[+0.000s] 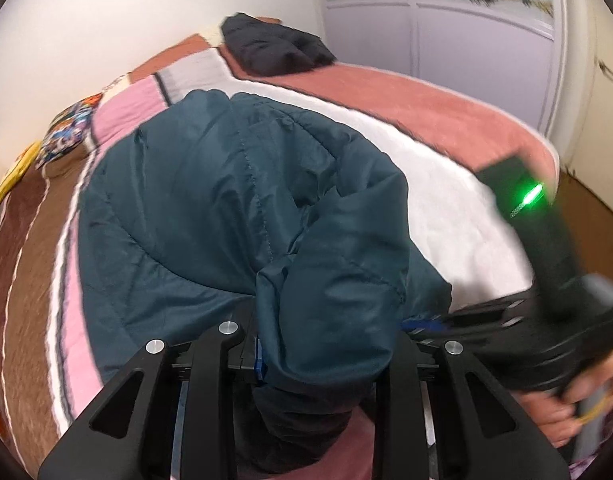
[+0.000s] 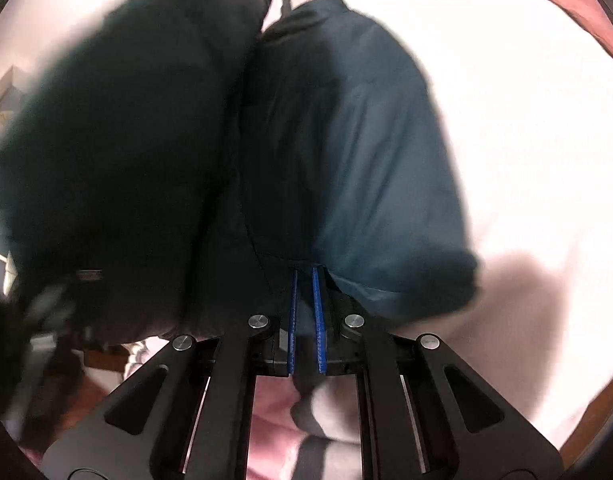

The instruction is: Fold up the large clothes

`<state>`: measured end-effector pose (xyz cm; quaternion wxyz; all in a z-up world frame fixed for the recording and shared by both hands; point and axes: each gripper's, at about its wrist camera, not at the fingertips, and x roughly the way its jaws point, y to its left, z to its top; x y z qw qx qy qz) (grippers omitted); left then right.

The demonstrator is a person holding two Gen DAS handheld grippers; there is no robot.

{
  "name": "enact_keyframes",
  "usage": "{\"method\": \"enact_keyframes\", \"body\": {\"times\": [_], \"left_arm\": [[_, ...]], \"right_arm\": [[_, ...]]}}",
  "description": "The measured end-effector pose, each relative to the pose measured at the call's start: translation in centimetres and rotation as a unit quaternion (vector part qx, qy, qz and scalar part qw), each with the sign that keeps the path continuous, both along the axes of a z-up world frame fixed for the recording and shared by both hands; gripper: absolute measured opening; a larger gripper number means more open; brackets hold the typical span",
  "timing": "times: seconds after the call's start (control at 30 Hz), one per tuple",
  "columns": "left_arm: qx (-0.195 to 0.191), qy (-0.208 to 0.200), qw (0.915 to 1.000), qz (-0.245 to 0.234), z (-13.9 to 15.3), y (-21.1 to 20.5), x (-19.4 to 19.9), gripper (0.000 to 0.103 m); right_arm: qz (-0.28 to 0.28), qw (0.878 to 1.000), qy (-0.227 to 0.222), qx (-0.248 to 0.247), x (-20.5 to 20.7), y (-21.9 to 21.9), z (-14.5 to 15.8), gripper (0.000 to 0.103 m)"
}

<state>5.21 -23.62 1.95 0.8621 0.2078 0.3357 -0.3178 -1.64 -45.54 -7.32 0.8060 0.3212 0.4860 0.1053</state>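
Currently the teal jacket [image 1: 234,200] lies bunched on the bed [image 1: 406,96], a fold draped over the left gripper [image 1: 326,344]; its jaws sit partly apart with a thick wad of that fold clamped between them. Right gripper [image 2: 305,320], seen in the left view with a green light and a hand [image 1: 578,412] on its grip, has its blue pads [image 2: 317,320] nearly together, pinching a thin jacket edge. Black garment [image 1: 274,46] lies folded at the bed's far end.
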Motion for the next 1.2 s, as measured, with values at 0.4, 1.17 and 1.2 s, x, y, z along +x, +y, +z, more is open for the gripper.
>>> {"method": "enact_keyframes", "body": {"times": [0.4, 1.17, 1.2], "left_arm": [[-0.008, 0.03, 0.9981, -0.054, -0.8, -1.4, -0.9, 0.079], [-0.123, 0.05, 0.9852, 0.109, 9.2, 10.6, 9.9, 0.041], [-0.126, 0.064, 0.9828, 0.119, 9.2, 11.0, 10.9, 0.04]], "right_arm": [[-0.059, 0.996, -0.018, -0.057, -3.7, -4.6, 2.8, 0.01], [0.118, 0.978, -0.117, -0.124, -0.2, 9.8, 11.1, 0.01], [0.128, 0.977, -0.109, -0.131, 0.8, 10.6, 10.7, 0.011]]}}
